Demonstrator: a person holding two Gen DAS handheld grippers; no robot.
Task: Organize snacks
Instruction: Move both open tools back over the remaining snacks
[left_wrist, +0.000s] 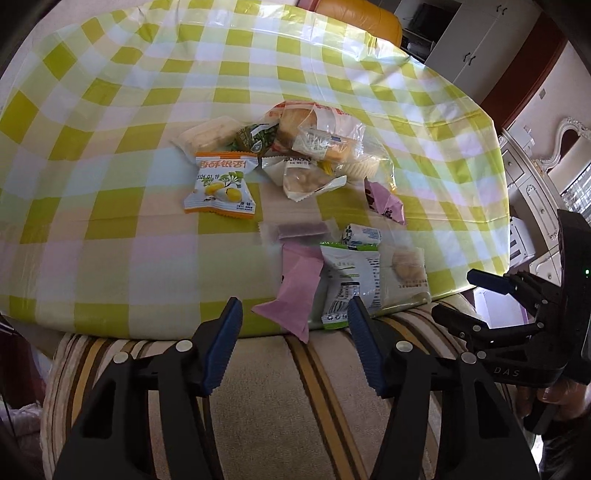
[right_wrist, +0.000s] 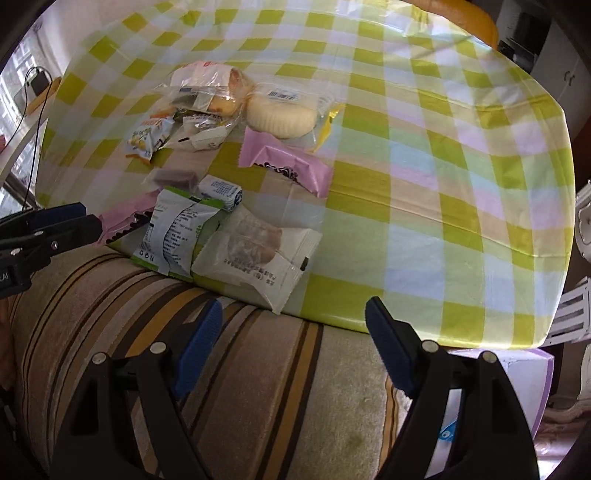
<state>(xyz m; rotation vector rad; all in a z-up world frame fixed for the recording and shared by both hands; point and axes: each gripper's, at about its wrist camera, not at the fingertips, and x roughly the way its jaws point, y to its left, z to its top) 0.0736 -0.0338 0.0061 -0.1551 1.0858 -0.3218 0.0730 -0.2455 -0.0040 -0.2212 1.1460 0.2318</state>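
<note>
I see both sets of fingers spread, empty: left gripper (left_wrist: 295, 317), right gripper (right_wrist: 293, 319). Snacks (left_wrist: 291, 166) ahead of fingers on tabletop (left_wrist: 110, 184). Risk: green packet (left_wrist: 349, 280) and pink wrapper (left_wrist: 295, 288) overhang near edge; careless nudge drops them onto striped cushion (left_wrist: 277, 387).

Count on the checked bench (left_wrist: 110, 155): pink sachets (left_wrist: 291, 288), two. Green-and-white packets (left_wrist: 351, 280), one. Orange-trimmed packets (left_wrist: 219, 184), one. Translucent wrappers holding a round biscuit (left_wrist: 404, 266), one. Clear wrappers holding a purple bar (left_wrist: 299, 229), one. Far heap of bread bags (left_wrist: 317, 140) overlapped; uncounted.
</note>
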